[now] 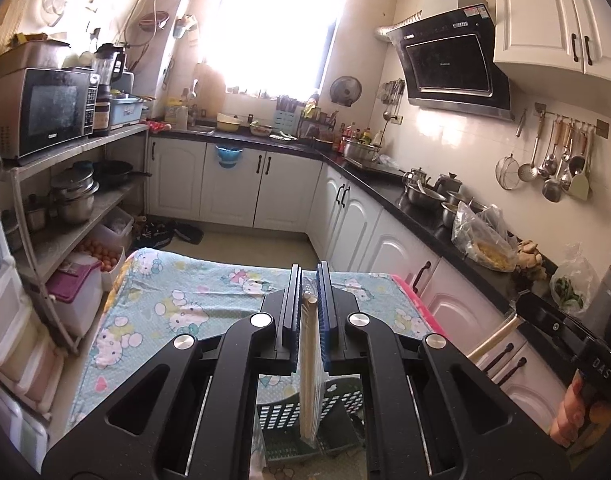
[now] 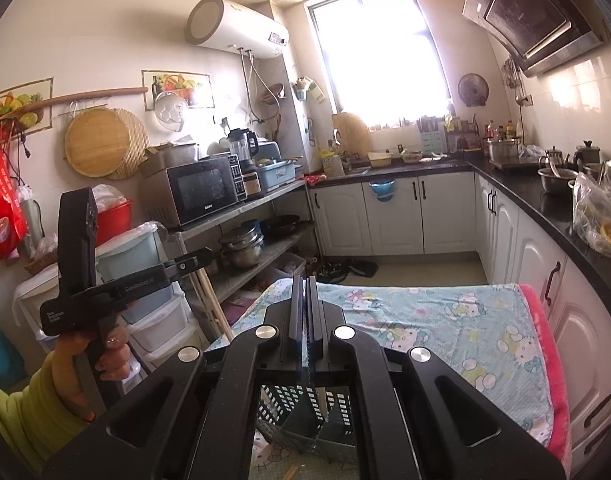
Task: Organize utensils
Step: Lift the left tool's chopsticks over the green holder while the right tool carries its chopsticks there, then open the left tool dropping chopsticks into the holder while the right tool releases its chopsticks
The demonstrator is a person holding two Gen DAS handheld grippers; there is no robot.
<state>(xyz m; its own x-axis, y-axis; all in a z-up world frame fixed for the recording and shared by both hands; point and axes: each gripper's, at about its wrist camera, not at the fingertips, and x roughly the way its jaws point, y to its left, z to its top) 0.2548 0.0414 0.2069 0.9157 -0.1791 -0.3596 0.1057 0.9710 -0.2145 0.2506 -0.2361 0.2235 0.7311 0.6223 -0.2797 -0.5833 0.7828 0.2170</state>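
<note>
My left gripper [image 1: 308, 270] is shut on a bundle of pale chopsticks in a clear sleeve [image 1: 308, 380], which hangs straight down between the blue pads. Under it stands a dark green perforated utensil basket [image 1: 279, 420] on the Hello Kitty cloth of the table [image 1: 173, 304]. My right gripper [image 2: 305, 282] is shut. In the left wrist view, at the right, that right gripper [image 1: 519, 310] grips a pale wooden pair of chopsticks [image 1: 491, 342] slanting down-left. In the right wrist view the left gripper [image 2: 207, 257] is at the left, its chopsticks [image 2: 213, 312] dangling; the basket [image 2: 289, 404] lies below.
A black countertop [image 1: 417, 216] with pots and plastic bags runs along the right, white cabinets beneath it. At the left stands a shelf rack [image 1: 117, 136] with a microwave [image 1: 45, 112] and pans, and plastic drawers [image 2: 153, 320]. A hand in a yellow sleeve [image 2: 45, 392] holds the left gripper.
</note>
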